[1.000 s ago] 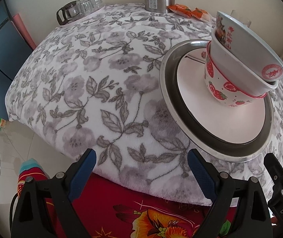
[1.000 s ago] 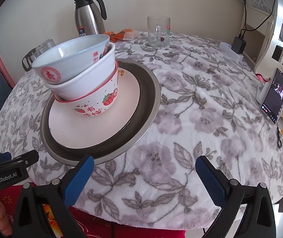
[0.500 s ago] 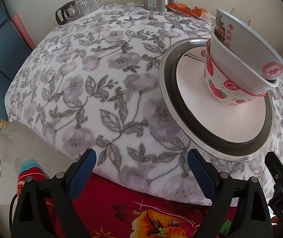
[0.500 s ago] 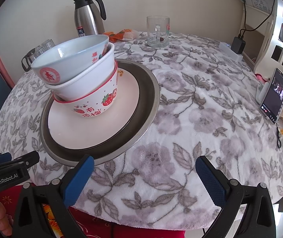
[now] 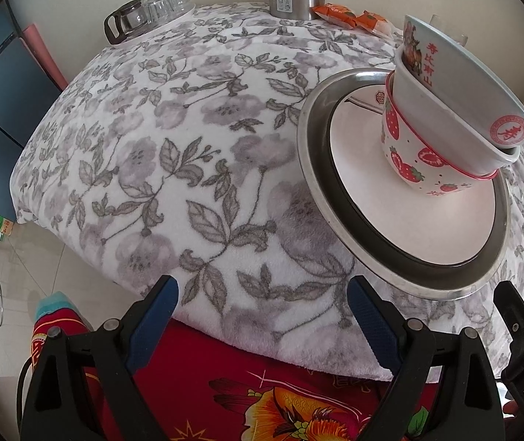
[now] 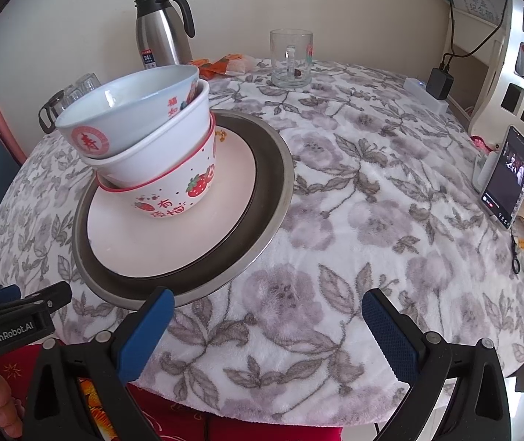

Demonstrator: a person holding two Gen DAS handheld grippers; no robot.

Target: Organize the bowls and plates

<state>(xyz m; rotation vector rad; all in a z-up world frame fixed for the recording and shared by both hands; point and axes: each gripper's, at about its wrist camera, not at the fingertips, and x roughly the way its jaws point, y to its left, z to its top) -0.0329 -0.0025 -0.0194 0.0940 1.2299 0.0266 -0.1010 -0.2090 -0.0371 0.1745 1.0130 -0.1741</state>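
A steel plate (image 6: 269,198) lies on the floral table with a pale pink plate (image 6: 173,235) on it. On that plate stands a strawberry bowl (image 6: 188,191), holding a white bowl (image 6: 159,154) and a tilted bowl with a red seal (image 6: 122,117). The stack also shows in the left wrist view (image 5: 427,161). My left gripper (image 5: 262,312) is open and empty at the table's near edge, left of the plates. My right gripper (image 6: 265,327) is open and empty at the near edge, just in front of the steel plate.
A steel thermos (image 6: 159,36), orange snack packets (image 5: 350,18), a glass mug (image 6: 291,58) and a glass pot with upturned glasses (image 5: 144,14) stand at the back. A phone (image 6: 508,180) and a charger (image 6: 438,81) sit at the right edge.
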